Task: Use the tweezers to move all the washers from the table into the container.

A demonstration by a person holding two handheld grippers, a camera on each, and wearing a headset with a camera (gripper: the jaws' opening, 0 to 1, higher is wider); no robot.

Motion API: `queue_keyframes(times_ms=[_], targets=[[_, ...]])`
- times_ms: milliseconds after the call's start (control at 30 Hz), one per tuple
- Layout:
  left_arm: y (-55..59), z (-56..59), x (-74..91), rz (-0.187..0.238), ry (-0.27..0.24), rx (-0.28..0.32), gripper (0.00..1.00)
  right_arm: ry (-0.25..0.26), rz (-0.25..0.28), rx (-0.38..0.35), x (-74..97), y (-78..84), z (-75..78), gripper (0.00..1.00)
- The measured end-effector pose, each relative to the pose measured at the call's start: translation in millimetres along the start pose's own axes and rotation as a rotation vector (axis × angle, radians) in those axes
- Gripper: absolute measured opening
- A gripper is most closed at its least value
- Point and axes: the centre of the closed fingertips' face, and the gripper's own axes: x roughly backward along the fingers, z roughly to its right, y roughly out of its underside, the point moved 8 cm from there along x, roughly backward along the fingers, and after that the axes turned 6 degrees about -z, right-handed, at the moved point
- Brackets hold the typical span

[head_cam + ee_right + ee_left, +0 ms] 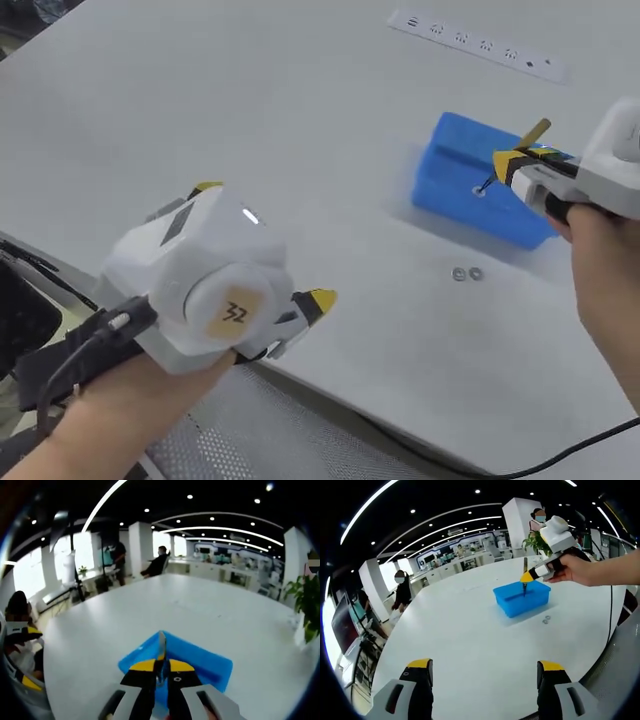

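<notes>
A blue container (455, 165) sits on the white table (300, 120), right of centre. My right gripper (512, 165) hovers over it, shut on gold tweezers (533, 131) whose dark tip points down into the container at a small grey washer (479, 190). In the right gripper view the tweezers (161, 650) stick out between the closed jaws above the container (210, 666). Two washers (467, 273) lie on the table just in front of the container. My left gripper (262, 243) is open and holds nothing at the near table edge, well left of the container (522, 599).
A white power strip (475, 45) lies at the far side of the table. A black cable (560, 455) runs along the near right edge. Several people (402, 587) and a plant (305, 602) stand in the room beyond the table.
</notes>
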Motion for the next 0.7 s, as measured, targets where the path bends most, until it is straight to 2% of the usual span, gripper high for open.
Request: queue_keyframes(times_ms=[167,500,533,700], targets=[[0.0,0.2,-0.2,0.001,0.002,0.003,0.88,-0.006,-0.021,-0.009,-7.9,3.7,0.3,0.04],[-0.7,-0.4,0.3,0.009,0.001,0.003,0.87,0.004,-0.087,0.065,-19.6,16.2,-4.8,0.04],[-0.6,-0.7,0.3,0.008,0.001,0.004,0.87,0.008,-0.063,0.072,-21.2,15.9,-3.3,0.04],[-0.3,0.4,-0.4,0.007,0.008,0.0,0.87,0.011,-0.047,0.055,-20.4,17.9,-3.7,0.04]])
